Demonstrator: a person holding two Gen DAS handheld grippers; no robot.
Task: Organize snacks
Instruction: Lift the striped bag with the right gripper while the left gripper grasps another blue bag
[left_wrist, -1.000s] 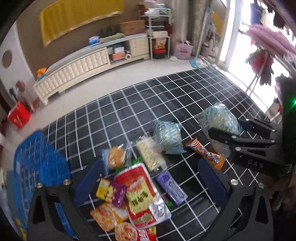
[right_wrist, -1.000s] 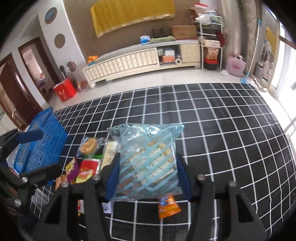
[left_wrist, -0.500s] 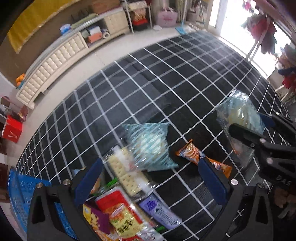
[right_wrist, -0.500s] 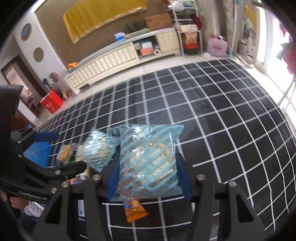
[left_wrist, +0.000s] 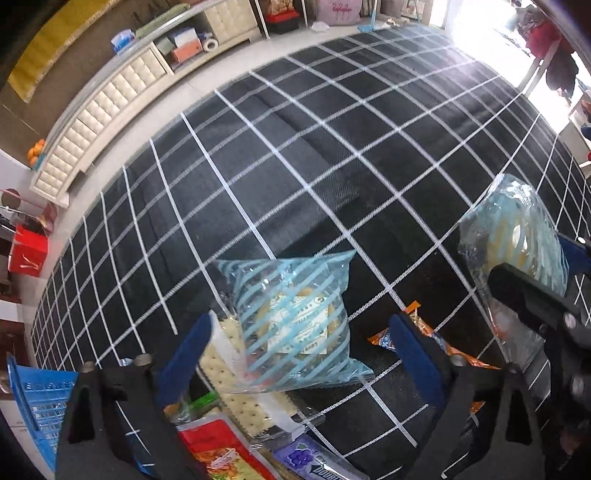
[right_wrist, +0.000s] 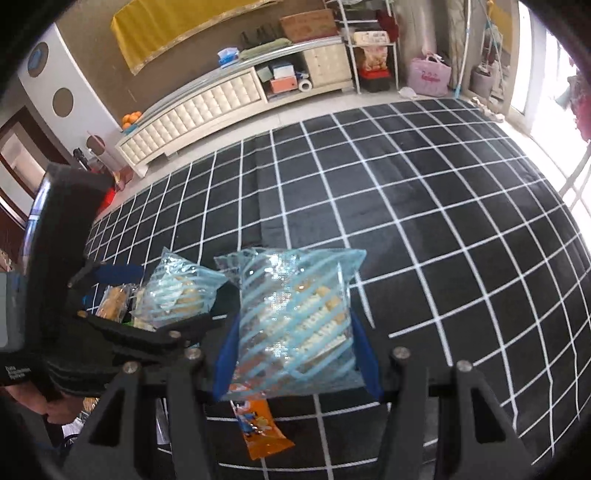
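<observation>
The left gripper (left_wrist: 299, 354) has moved off the snack pile & now sits w/ jaws spread around a blue-striped bag (left_wrist: 291, 325) lying flat on the checked rug (left_wrist: 332, 155), not yet clenched. Likely the next pick for the blue basket (left_wrist: 40, 402) at the rug's left edge. Bag's nearly square; its top seam points away from the gripper. The right gripper (right_wrist: 295, 354) is still clamped on a second striped bag (right_wrist: 295, 314), held off the rug, upright.

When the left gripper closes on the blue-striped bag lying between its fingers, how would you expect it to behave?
The blue-striped bag looks puffy and clear, so it probably crumples and feels light. Its glossy film may slip. The biscuits inside could crack if the left gripper squeezes hard.
</observation>
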